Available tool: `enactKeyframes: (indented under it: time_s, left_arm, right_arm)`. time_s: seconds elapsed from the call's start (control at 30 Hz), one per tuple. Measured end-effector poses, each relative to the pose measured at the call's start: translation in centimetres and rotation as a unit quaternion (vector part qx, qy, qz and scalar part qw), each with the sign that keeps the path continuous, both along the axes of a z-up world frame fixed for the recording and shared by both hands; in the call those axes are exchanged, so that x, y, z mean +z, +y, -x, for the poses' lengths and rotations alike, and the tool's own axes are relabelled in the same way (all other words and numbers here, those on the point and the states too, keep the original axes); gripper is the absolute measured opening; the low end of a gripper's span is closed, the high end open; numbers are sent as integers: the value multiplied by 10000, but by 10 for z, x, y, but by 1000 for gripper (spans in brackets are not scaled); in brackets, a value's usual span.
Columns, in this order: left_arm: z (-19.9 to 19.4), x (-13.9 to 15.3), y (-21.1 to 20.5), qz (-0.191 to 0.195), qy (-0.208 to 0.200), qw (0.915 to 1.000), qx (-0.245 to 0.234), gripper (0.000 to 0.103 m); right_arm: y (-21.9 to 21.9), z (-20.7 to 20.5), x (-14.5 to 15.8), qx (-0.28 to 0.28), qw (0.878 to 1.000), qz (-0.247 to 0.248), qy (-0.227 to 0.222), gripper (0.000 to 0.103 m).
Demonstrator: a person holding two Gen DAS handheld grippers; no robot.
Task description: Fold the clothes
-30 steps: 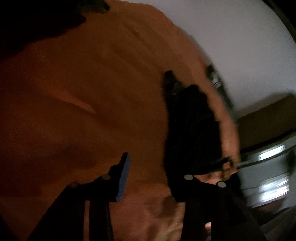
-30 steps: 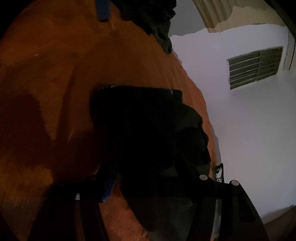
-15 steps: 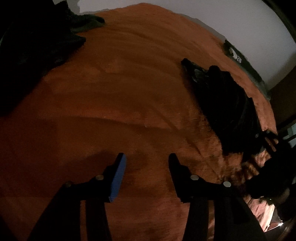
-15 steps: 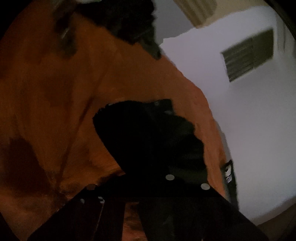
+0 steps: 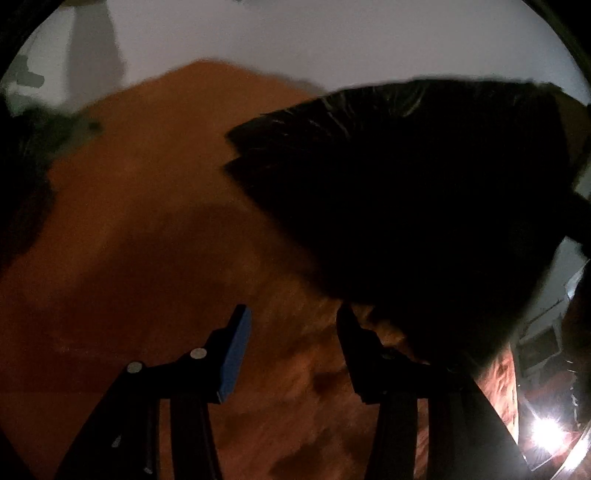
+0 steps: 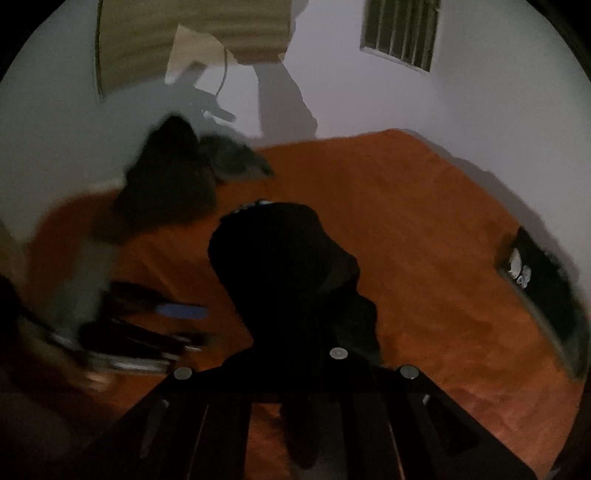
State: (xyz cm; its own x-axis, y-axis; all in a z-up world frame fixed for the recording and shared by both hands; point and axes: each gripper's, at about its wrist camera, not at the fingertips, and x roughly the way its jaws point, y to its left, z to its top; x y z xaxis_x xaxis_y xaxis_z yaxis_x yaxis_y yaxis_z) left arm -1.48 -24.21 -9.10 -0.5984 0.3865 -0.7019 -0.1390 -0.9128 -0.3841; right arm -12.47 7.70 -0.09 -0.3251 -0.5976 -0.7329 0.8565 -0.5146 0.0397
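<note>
My right gripper (image 6: 295,363) is clamped on a black garment (image 6: 288,266), jaws pinched together with the cloth between them. The cloth bunches up just past the fingers and hangs in front of the lens, lifted off the orange blanket (image 6: 424,229). My left gripper (image 5: 291,332) stands half apart, nothing between the jaws. Its blue pad (image 5: 234,354) is clear on one finger, and only blanket shows in the gap. From the left wrist the same black garment fills the upper right as a big dark mass, above and beside the left fingers; I can't tell whether it touches the dark finger. In the right wrist view the left gripper is a blurred shape at lower left. Farther back on the blanket, a dark pile of clothes (image 6: 173,181) sits near the white wall (image 6: 369,96). A dark flat item (image 6: 546,284) lies at the blanket's right edge. A slatted vent (image 6: 400,31) is high on the wall.
</note>
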Motion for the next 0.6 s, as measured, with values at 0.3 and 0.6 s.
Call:
enactKeyframes:
  time_s: [0.3, 0.6]
  left_arm:
    - [31, 45, 50, 63, 458, 9974, -550, 67]
    - [96, -64, 107, 1013, -626, 9911, -592, 66]
  right_arm:
    - [124, 90, -3, -978, 9422, 1764, -2676, 6]
    - [277, 189, -247, -2882, 8423, 1494, -4303, 52]
